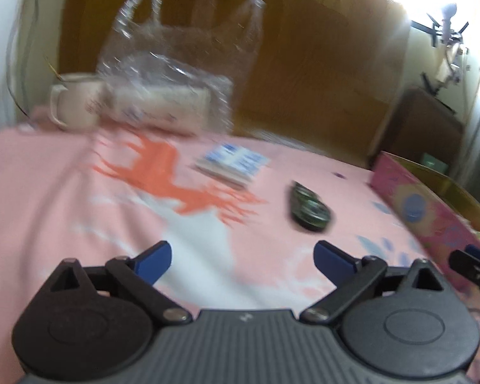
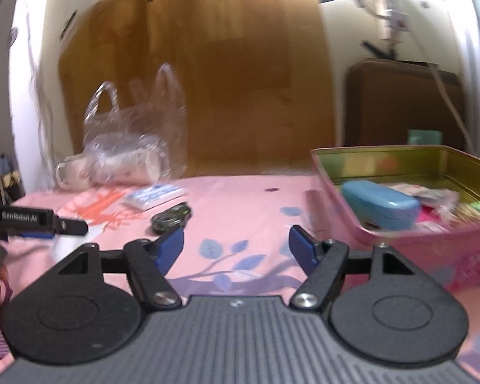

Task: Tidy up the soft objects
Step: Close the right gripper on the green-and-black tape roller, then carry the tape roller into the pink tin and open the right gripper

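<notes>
Hovering over the pink bedsheet (image 1: 32, 192), left gripper (image 1: 241, 257) and right gripper (image 2: 236, 246) both spread, nothing held. Tissue pack (image 1: 233, 163) lies ahead of left jaws, slightly left: light, squashy, slippery wrap. Pinch across the narrow sides, gently.

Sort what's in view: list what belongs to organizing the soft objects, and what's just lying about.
Belongs to the job:
clear plastic bag
tissue pack
pink tin

Just lying about:
cream mug
dark small object
blue case, already in the tin
</notes>
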The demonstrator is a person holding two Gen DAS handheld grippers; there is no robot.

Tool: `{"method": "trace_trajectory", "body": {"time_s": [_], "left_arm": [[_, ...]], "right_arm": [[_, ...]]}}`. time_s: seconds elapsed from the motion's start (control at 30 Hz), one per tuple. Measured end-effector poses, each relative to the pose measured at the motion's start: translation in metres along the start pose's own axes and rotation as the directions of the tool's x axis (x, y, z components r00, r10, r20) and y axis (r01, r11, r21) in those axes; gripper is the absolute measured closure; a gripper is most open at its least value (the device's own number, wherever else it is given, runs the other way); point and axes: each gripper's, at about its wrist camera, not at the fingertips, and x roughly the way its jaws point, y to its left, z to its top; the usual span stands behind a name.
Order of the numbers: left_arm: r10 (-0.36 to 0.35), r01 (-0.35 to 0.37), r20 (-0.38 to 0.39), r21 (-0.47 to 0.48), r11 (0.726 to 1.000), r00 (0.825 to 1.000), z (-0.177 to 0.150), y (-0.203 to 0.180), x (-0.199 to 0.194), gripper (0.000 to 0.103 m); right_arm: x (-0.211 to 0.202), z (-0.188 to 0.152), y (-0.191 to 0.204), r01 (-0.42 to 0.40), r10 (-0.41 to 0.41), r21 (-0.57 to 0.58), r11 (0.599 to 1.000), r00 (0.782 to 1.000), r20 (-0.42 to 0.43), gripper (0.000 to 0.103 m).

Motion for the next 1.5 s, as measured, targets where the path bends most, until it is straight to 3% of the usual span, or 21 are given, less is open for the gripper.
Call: {"method": "trace_trajectory", "body": {"time_s": [0.07,0.17,0.33,0.53,0.57,0.6,0.63,0.83,1.13,1.27,1.33,1.4,1.43,1.5], "left_arm": [[0.026,-0.026,0.002,-0.045,0.999,1.0,0.0,0.014,0.002,0.007],[-0.003,0.001,-0.009,-0.141,0.99,1.0,0.002,0.03,0.006,0.009],[0.014,-0.011,0.03,-0.102,0.995,0.999,0.0,0.021,0.002,0.009],[0.011,-0.007,0.044,-0.084,0.996,0.999,0.0,0.018,0.001,0.009],[0.009,-0.006,0.042,-0.089,0.996,0.999,0.001,0.019,0.002,0.009],[0.009,-0.005,0.041,-0.092,0.996,0.999,0.001,0.019,0.002,0.009],[0.008,-0.004,0.041,-0.092,0.996,0.999,0.001,0.019,0.002,0.009],[0.008,-0.005,0.037,-0.08,0.997,0.999,0.0,0.018,0.003,0.009],[-0.002,0.001,-0.018,-0.054,0.999,1.0,0.0,0.013,0.009,0.009],[0.001,-0.002,-0.053,-0.031,1.0,0.999,-0.001,0.006,0.011,0.009],[-0.043,0.038,-0.079,-0.07,0.997,0.996,-0.003,0.003,0.008,0.01],[-0.136,0.123,-0.104,-0.126,0.984,0.985,-0.004,-0.005,0.002,0.019],[-0.188,0.168,-0.122,-0.153,0.974,0.975,-0.004,-0.01,-0.001,0.023],[-0.3,0.267,-0.182,-0.185,0.946,0.936,-0.004,-0.029,-0.003,0.035]], "right_arm": [[0.014,0.008,0.006,-0.03,0.03,-0.032,0.999,0.999,-0.013,0.031],[0.044,0.022,0.014,-0.072,0.07,-0.065,0.995,0.997,-0.043,0.033],[0.105,0.033,0.033,-0.13,0.112,-0.096,0.987,0.978,-0.177,0.033],[0.15,0.027,0.059,-0.164,0.13,-0.108,0.981,0.955,-0.267,0.033],[0.153,0.026,0.061,-0.174,0.137,-0.113,0.978,0.95,-0.279,0.035],[0.157,0.027,0.062,-0.179,0.137,-0.118,0.977,0.943,-0.303,0.048],[0.158,0.025,0.062,-0.181,0.136,-0.115,0.977,0.938,-0.319,0.05],[0.126,0.018,0.046,-0.209,0.176,-0.066,0.976,0.927,-0.332,0.05],[0.019,-0.013,0.018,-0.309,0.312,0.063,0.949,0.887,-0.341,0.05],[-0.004,-0.025,0.008,-0.293,0.327,0.153,0.944,0.897,-0.298,0.05],[-0.009,-0.029,0.006,-0.281,0.321,0.174,0.944,0.906,-0.277,0.05],[-0.009,-0.03,0.004,-0.278,0.321,0.187,0.942,0.91,-0.264,0.05],[-0.009,-0.03,0.004,-0.278,0.32,0.186,0.942,0.911,-0.26,0.05],[-0.009,-0.031,0.006,-0.275,0.313,0.175,0.945,0.916,-0.25,0.05]]}}
